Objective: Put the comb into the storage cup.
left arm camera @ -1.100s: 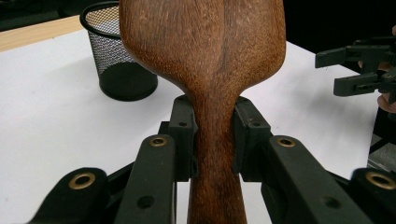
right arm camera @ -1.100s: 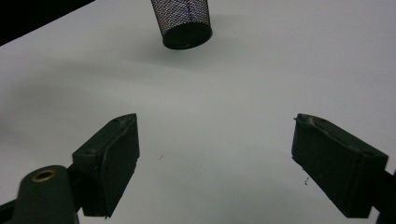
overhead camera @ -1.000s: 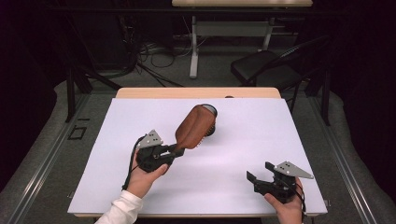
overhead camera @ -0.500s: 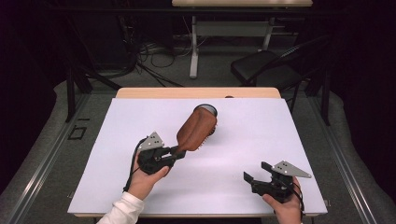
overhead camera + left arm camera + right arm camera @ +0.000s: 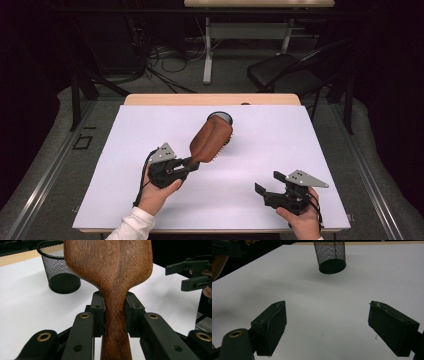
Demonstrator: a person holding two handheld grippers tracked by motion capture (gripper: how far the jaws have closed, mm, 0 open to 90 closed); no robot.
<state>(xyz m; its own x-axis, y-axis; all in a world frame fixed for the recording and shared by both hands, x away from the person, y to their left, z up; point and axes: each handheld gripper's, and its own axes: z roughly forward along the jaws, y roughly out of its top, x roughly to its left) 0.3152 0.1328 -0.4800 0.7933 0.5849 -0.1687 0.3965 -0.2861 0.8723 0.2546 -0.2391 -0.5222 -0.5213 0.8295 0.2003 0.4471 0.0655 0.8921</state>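
High view has the left gripper (image 5: 192, 165) clamped on the handle of the wooden hairbrush (image 5: 211, 140), lifted above the white table (image 5: 125, 150) just short of the black mesh cup (image 5: 220, 118). Right gripper (image 5: 266, 184) hangs spread and empty near the table's front edge.

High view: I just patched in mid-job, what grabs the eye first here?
The big brown wooden hairbrush stands out, raised at a slant over the middle of the white table, its handle clamped in the left gripper. Just behind its head stands a black wire-mesh cup, upright near the table's far edge. The right gripper sits open and empty near the front right corner.
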